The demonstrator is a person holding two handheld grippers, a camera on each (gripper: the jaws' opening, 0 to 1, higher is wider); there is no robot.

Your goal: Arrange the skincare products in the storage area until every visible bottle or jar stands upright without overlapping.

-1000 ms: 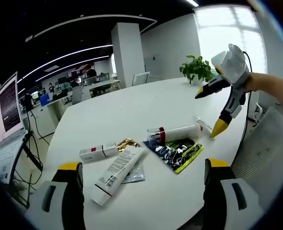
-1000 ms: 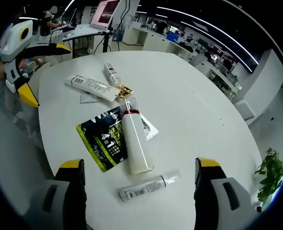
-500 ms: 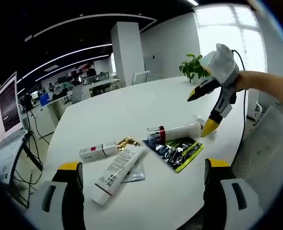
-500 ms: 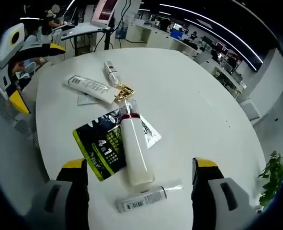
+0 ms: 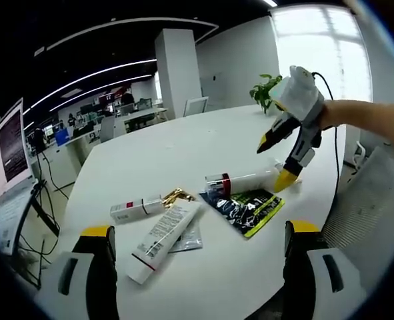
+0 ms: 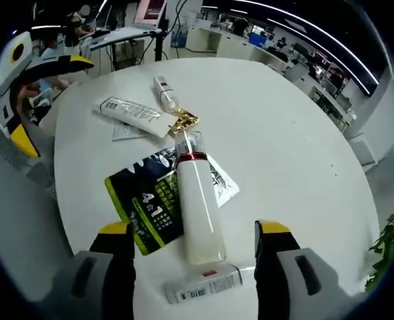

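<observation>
**White bottle lying flat, right jaws spread above its base**

White is the colour of the round table [image 6: 297,133] on which every product lies on its side; nothing stands upright, so I judge the task barely begun.

Findings, right gripper view:
- Right gripper [image 6: 193,267] has its jaws wide apart, holding nothing, yellow tips either side of the base of the white bottle with the red band [image 6: 200,207].
- That bottle lies along the 12-to-6 line, clear cap at 12 o'clock, partly on a black and green sachet [image 6: 147,203] at its 9 o'clock side.
- A small clear tube [image 6: 203,283] lies crosswise at 6 o'clock, just beside the bottle's base.
- A white squeeze tube [image 6: 137,115] lies at 11 o'clock, with a gold item [image 6: 183,122] and a small bottle with a red band [image 6: 163,90] near it.
- Left gripper [image 6: 20,90] appears at 10 o'clock, off the table's edge.

Findings, left gripper view:
- Left gripper [image 5: 197,257] has its jaws wide, empty, well apart from the products.
- The right gripper shows at 2 o'clock over the bottle's base end.

Risks, as judged:
- A round bottle may roll away from the closing jaws.
- Closing low could catch the sachet or nudge the small clear tube, since both touch or nearly touch the bottle.
- Gripped near one end, the bottle may swing when lifted.
- Set upright on the sachet rather than bare table, it could topple.
</observation>
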